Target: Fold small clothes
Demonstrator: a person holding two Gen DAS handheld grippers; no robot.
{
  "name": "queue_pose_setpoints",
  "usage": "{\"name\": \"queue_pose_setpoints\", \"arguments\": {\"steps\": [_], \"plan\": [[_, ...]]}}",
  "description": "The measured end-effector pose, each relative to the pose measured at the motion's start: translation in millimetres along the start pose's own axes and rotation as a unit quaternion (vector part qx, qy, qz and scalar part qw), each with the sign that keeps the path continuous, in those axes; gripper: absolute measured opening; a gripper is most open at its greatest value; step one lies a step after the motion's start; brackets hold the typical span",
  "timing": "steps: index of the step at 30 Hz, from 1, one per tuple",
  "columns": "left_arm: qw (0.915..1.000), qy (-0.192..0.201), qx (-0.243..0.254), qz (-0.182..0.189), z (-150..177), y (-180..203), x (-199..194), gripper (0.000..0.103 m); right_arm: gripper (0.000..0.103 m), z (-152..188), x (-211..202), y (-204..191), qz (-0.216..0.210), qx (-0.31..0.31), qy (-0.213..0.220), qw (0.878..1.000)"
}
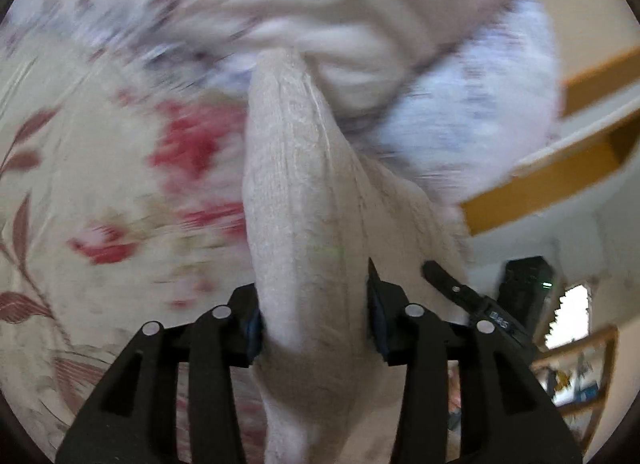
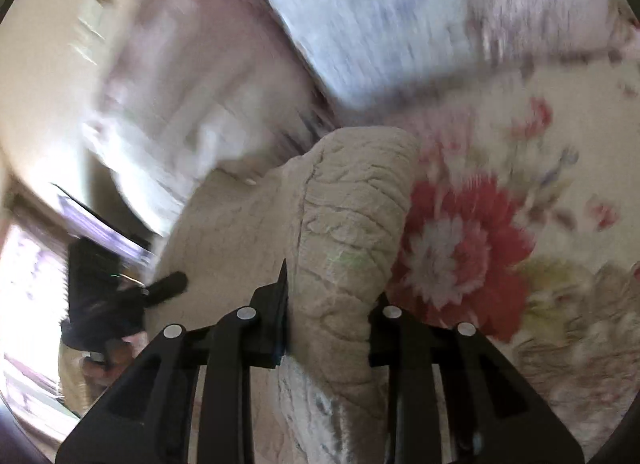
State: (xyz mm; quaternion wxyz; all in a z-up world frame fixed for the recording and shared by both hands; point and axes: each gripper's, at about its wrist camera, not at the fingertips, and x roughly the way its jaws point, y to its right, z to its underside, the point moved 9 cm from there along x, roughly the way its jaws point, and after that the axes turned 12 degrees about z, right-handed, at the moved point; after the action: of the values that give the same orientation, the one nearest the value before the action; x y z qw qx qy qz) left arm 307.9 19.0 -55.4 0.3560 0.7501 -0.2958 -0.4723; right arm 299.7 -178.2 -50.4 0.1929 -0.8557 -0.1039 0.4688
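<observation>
The left tongs [image 1: 316, 316] are clamped on a bunched fold of a beige knitted garment [image 1: 292, 191]; the cloth fills the gap between the jaws and rises away in front of them as a thick ridge; the right tongs [image 2: 328, 316] are clamped on the same beige knit [image 2: 348, 215], a wrinkled wad of it wedged between the jaws and spilling below them. In the left view the other tongs show just off to the right, and in the right view they show off to the left, so the two grips sit near each other on one piece.

The garment hangs between the two grips, lifted clear of the flowered bedspread [image 2: 464, 248] that lies beyond and beneath the tongs; a heap of pale and lilac cloth [image 1: 472, 119] lies further ahead of the left tongs, too blurred to sort into separate pieces.

As a judgement, the fold is only at an early or middle stage: the piece is gathered and carried, not laid flat, and no neat folded edge shows; it has yet to be spread, doubled over and set down, and the blurred heap suggests more clothes may wait.

The knit looks soft, thick and ribbed, with a cable-like texture, a faint greenish mark near the tongs in both views, and deep creases where it is pinched; its full shape is hidden.
</observation>
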Motion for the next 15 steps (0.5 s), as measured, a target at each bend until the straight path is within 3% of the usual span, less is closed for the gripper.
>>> {"name": "queue_pose_setpoints", "arguments": {"steps": [2,4,8,10,11,12,15], "plan": [[0.9994,0.01,-0.017,0.03,0.3,-9.5,0.1,0.05,0.036,-0.5,5.5,3.5,-0.004,0.009,-0.001,1.0],[0.9996,0.015,-0.003,0.024,0.5,-6.4,-5.2,0.052,0.037,-2.5,0.9,6.5,-0.013,0.018,-0.009,1.0],[0.9964,0.044,0.068,-0.027,1.2,6.9,-24.3,0.056,0.038,-10.9,-21.2,15.1,-0.011,0.02,0.018,1.0],[0.9892,0.07,0.117,-0.054,3.6,19.5,-34.8,0.066,0.038,-14.7,-30.8,18.4,-0.007,0.019,0.035,0.999],[0.9851,0.077,0.139,-0.066,4.8,28.7,-37.9,0.068,0.031,-14.1,-31.3,18.2,-0.007,0.016,0.038,0.999],[0.9809,0.08,0.158,-0.079,6.2,34.5,-41.8,0.071,0.022,-15.7,-29.5,21.0,0.014,0.01,0.046,0.999],[0.9696,0.078,0.195,-0.125,12.3,42.3,-37.9,0.072,0.022,-14.4,-17.6,26.0,0.064,0.006,0.038,0.997]]}}
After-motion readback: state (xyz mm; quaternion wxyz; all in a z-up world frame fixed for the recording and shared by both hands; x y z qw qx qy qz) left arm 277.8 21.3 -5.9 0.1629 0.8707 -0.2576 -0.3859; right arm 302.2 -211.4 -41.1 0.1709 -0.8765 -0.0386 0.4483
